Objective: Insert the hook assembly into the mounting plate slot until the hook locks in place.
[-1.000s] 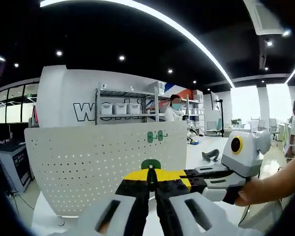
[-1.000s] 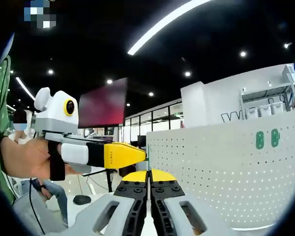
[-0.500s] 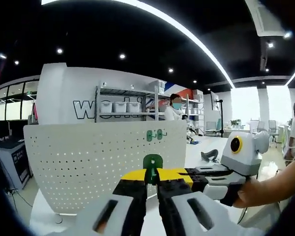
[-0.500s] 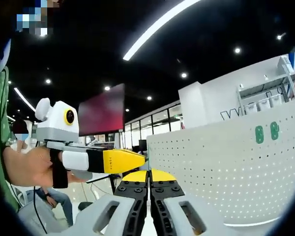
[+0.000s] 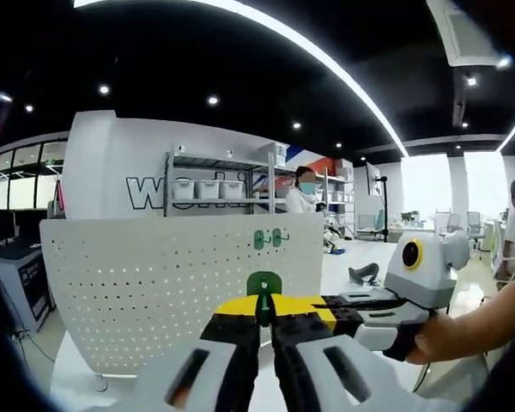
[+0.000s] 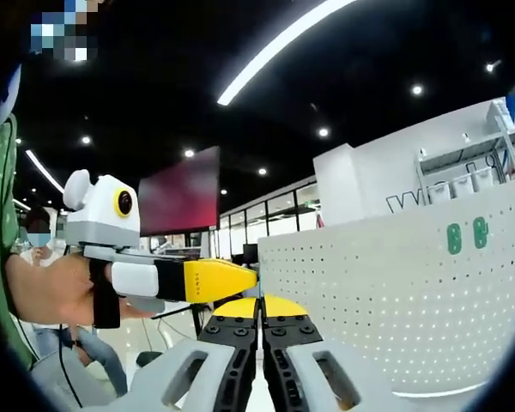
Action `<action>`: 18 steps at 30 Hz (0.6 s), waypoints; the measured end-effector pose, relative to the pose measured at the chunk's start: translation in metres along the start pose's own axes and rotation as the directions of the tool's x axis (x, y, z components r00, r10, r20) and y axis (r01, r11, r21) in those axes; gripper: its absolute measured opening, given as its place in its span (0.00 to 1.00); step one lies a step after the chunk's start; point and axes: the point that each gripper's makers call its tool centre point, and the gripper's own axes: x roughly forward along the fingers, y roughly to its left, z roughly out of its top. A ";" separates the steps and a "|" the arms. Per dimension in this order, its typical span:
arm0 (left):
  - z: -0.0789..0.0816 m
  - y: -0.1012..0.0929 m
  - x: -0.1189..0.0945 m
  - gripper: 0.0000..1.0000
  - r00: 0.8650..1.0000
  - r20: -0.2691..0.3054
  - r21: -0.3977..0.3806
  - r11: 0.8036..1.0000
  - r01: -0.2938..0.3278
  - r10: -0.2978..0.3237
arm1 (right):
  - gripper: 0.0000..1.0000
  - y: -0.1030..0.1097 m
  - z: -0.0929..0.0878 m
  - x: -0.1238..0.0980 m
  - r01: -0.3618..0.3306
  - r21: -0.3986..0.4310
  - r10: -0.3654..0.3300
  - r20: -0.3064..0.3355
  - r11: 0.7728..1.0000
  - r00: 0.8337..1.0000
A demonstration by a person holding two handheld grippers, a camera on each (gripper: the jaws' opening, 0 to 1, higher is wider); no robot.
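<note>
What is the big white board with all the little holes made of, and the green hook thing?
The white perforated board looks like painted sheet metal, though plastic is possible: thin, smooth, matte, with evenly punched holes. The green hook piece, gripped in the left gripper, looks like moulded plastic: solid colour, rounded top.

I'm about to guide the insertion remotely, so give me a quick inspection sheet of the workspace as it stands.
Surface: white table edge under the board.
Job's things: white perforated mounting plate upright; two green hooks already near its top edge; green hook pinched in the left gripper, not yet at the plate.
Clutter: nothing seen.
Grippers: left shut on hook; right gripper shut, nothing visible between its jaws.
Cables: dark cable hanging behind the left gripper.
Surroundings: shelving with bins, people standing beyond.
</note>
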 end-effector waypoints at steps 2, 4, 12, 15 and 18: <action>0.000 -0.001 0.000 0.03 1.000 0.003 0.004 1.000 0.002 -0.002 | 0.00 0.000 0.001 -0.001 0.004 -0.007 -0.004 0.002 1.000 1.000; 0.000 -0.001 0.000 0.03 1.000 0.001 0.006 1.000 0.001 -0.001 | 0.00 0.000 0.000 -0.001 0.009 -0.014 -0.009 -0.006 1.000 1.000; -0.002 -0.001 0.000 0.03 1.000 0.002 0.008 1.000 -0.006 0.006 | 0.00 0.000 -0.002 -0.001 0.036 -0.106 -0.043 -0.067 0.994 0.997; -0.002 -0.002 0.000 0.03 1.000 0.002 0.006 1.000 -0.007 0.007 | 0.02 -0.002 -0.006 -0.001 0.050 -0.128 -0.064 -0.111 0.990 0.992; -0.003 -0.001 0.000 0.03 1.000 -0.002 0.008 1.000 -0.009 0.009 | 0.04 -0.003 -0.007 -0.002 0.057 -0.149 -0.077 -0.131 0.987 0.988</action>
